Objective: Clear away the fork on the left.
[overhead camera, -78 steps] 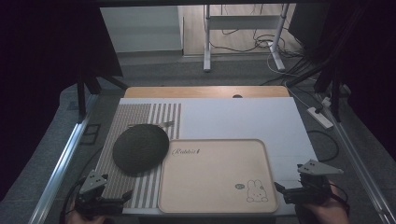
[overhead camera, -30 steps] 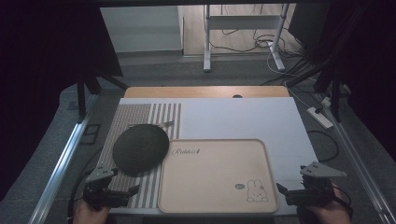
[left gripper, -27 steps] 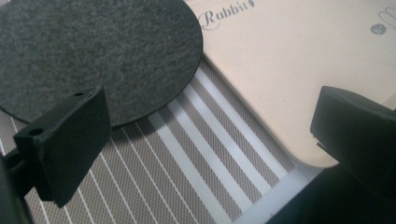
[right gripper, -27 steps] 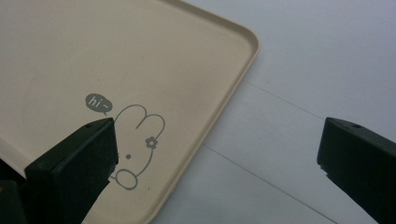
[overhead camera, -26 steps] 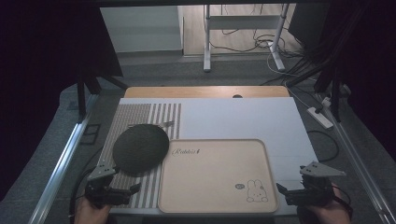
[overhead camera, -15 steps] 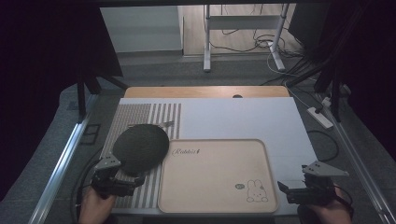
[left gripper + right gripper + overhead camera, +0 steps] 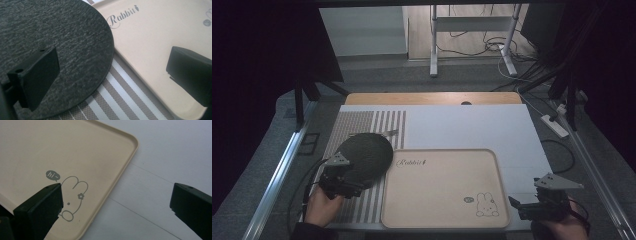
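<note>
table [image 7: 472,125]: one, white top
striped mat [image 7: 362,125]: one
round dark mat [image 7: 364,155]: one
tray [image 7: 442,220]: one, beige
left gripper [image 7: 343,186]: jaws spread
right gripper [image 7: 532,207]: jaws spread

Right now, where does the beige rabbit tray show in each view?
High view: beige rabbit tray lies at lower centre, right of the dark round mat.
Left gripper view: its "Rabbit" corner sits upper right.
Right gripper view: its bunny corner sits upper left.
Shared landmark: the tray's raised rim.

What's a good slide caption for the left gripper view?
Open left gripper poised over the dark round mat beside the beige Rabbit tray.
</note>
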Action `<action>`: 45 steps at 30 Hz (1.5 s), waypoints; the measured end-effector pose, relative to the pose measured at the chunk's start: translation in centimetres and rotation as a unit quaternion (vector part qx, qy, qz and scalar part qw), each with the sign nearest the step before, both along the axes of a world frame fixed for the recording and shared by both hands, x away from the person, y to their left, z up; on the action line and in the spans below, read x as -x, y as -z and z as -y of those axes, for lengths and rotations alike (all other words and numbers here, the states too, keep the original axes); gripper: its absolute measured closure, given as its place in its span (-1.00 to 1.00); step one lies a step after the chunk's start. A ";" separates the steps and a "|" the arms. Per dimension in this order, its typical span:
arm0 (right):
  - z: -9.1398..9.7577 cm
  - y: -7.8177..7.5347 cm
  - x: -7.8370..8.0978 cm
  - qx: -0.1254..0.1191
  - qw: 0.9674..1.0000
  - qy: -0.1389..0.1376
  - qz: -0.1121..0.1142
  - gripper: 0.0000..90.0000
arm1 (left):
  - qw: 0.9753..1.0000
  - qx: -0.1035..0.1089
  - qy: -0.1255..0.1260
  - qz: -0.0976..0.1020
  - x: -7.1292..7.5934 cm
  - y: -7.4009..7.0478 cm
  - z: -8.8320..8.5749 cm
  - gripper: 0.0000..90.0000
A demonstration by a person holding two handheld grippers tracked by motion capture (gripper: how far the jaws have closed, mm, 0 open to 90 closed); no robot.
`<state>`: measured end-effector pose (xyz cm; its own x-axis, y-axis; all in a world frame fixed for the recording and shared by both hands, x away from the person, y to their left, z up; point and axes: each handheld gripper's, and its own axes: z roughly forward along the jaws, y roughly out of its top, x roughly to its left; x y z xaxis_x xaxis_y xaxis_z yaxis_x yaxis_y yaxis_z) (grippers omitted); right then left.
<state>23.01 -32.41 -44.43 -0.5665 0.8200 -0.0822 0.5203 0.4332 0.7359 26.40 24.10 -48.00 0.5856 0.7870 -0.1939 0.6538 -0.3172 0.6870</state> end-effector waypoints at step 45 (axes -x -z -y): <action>-0.2 0.1 -0.1 0.008 1.000 -0.004 -0.003 -1.00 | 1.000 -0.024 0.011 -0.013 -11.1 -0.3 2.9 -1.00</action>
<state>23.07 -32.24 -44.52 -0.5743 0.8135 -0.0916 0.5213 0.4497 0.7253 37.48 21.16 -47.70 0.5980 0.7828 -0.1721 0.6637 -0.3634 0.6538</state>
